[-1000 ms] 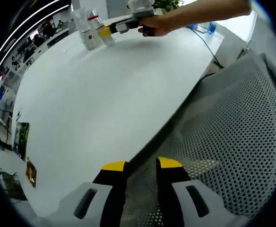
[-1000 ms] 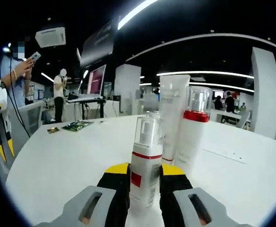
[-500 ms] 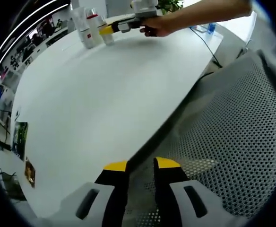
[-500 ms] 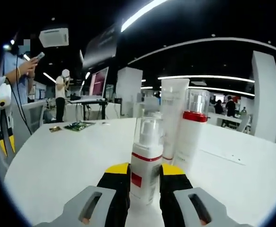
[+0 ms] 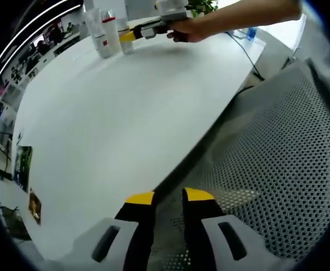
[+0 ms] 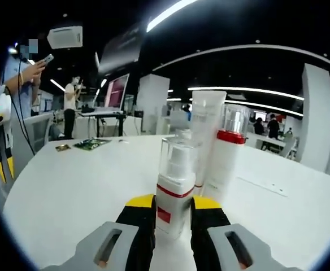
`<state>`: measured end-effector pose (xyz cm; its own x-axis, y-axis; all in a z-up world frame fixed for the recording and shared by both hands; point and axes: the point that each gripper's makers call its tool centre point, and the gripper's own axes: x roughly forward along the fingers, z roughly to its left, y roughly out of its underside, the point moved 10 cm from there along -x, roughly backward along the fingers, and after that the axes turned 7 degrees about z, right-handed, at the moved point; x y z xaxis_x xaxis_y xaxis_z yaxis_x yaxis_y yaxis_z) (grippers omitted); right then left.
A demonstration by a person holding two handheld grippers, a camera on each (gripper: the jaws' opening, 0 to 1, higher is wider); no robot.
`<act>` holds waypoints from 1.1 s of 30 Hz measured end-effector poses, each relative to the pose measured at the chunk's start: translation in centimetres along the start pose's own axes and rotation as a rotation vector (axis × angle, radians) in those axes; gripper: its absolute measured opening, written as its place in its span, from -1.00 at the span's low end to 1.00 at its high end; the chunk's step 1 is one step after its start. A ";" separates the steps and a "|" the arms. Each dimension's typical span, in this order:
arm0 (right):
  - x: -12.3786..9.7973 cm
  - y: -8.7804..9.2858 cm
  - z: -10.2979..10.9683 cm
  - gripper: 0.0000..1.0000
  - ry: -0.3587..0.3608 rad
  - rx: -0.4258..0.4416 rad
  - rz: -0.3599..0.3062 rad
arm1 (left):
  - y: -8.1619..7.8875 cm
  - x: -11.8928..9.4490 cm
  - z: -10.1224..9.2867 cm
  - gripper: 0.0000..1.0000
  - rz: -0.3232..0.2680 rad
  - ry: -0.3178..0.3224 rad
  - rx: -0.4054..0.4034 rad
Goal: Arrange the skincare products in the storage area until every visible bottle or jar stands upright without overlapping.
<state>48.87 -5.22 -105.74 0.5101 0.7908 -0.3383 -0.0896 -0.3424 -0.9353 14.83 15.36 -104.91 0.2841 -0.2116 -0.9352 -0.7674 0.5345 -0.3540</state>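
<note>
My right gripper (image 6: 172, 213) is shut on a small white pump bottle (image 6: 173, 189) with a red band and a clear cap, held upright on the white table (image 6: 74, 192). Just behind it stand a tall white tube (image 6: 205, 135) and a white bottle (image 6: 226, 155) with a red collar and clear cap. In the left gripper view the same bottles (image 5: 104, 33) stand at the table's far end, with the right gripper (image 5: 132, 34) and the hand (image 5: 185, 29) holding it beside them. My left gripper (image 5: 167, 204) hovers at the near table edge, jaws slightly apart with nothing between them.
A grey mesh chair (image 5: 283, 169) sits under and to the right of my left gripper. A black cable (image 5: 245, 52) runs off the table's far right edge. Green boards (image 5: 24, 165) lie at the left side. People stand in the background (image 6: 72, 110).
Nearly nothing. Both views have shifted a little with the hands. The right gripper keeps its hold on the pump bottle beside the other two.
</note>
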 end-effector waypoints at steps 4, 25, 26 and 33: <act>1.0 -0.3 -0.3 -0.68 0.015 0.000 0.013 | 0.0 0.0 0.0 -0.66 0.001 0.001 -0.001; 2.1 -1.1 -1.5 -0.67 0.142 0.019 0.103 | 0.0 -0.1 0.1 -0.67 0.002 -0.010 0.012; 2.1 -1.2 -1.5 -0.67 0.148 0.016 0.107 | 0.0 -0.1 0.1 -0.67 0.001 -0.011 0.011; 2.4 -1.4 -1.8 -0.67 0.183 0.038 0.128 | 0.0 -0.1 0.1 -0.66 -0.001 -0.014 0.015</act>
<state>51.81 -3.75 -105.03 0.6389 0.6355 -0.4335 -0.1943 -0.4119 -0.8903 14.87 15.47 -104.79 0.2929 -0.2005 -0.9349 -0.7587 0.5462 -0.3549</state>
